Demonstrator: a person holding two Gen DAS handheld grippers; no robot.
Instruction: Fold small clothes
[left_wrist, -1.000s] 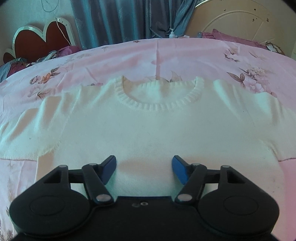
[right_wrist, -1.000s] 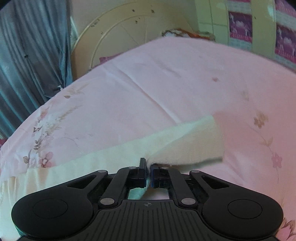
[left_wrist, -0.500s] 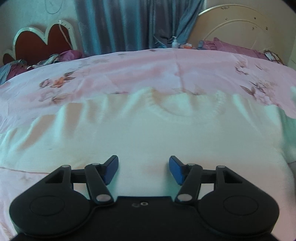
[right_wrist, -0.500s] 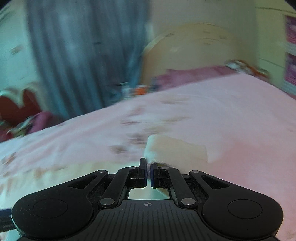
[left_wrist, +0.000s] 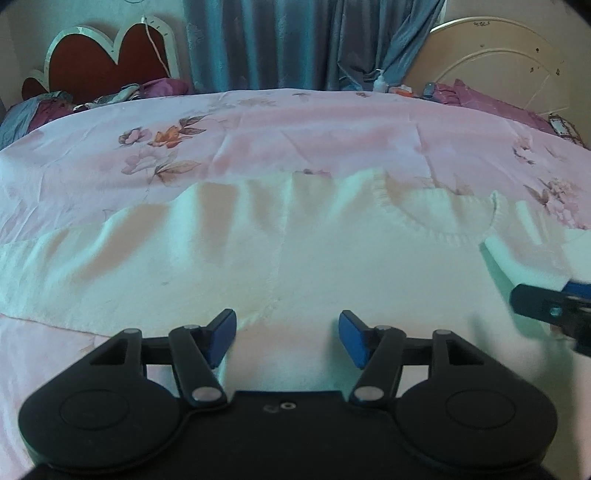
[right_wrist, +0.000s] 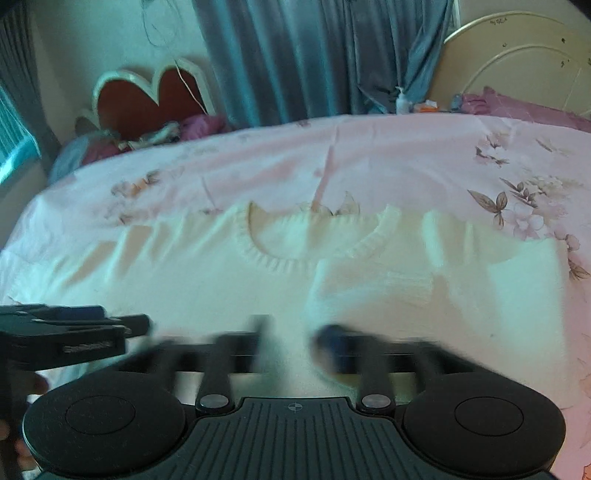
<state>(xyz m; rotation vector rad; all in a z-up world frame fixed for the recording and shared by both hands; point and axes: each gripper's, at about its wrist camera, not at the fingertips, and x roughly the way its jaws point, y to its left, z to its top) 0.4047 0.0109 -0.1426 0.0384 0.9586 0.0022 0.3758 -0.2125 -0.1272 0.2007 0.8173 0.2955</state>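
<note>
A cream knit sweater (left_wrist: 295, 258) lies flat, front up, on the pink bedspread, its ribbed neckline (left_wrist: 443, 214) toward the far side. My left gripper (left_wrist: 287, 332) hovers open over the sweater's lower body with nothing between its blue pads. In the right wrist view the sweater (right_wrist: 184, 288) has its right sleeve (right_wrist: 388, 288) folded inward across the chest. My right gripper (right_wrist: 291, 332) is blurred, its jaws opening; the sleeve's end lies between them and the pads do not press on it. The right gripper (left_wrist: 554, 306) also shows at the left wrist view's right edge.
The floral bedspread (left_wrist: 295, 122) extends all around the sweater. At the far side stand a red heart-shaped headboard (left_wrist: 103, 62), blue curtains (left_wrist: 295, 40), a round cream headboard (left_wrist: 498, 62), purple pillows (left_wrist: 495, 99) and a small bottle (left_wrist: 378, 83).
The right gripper swept left, carrying the sleeve over the sweater's body, and its jaws have parted from shut. The left gripper slid left along the sweater, staying open.
</note>
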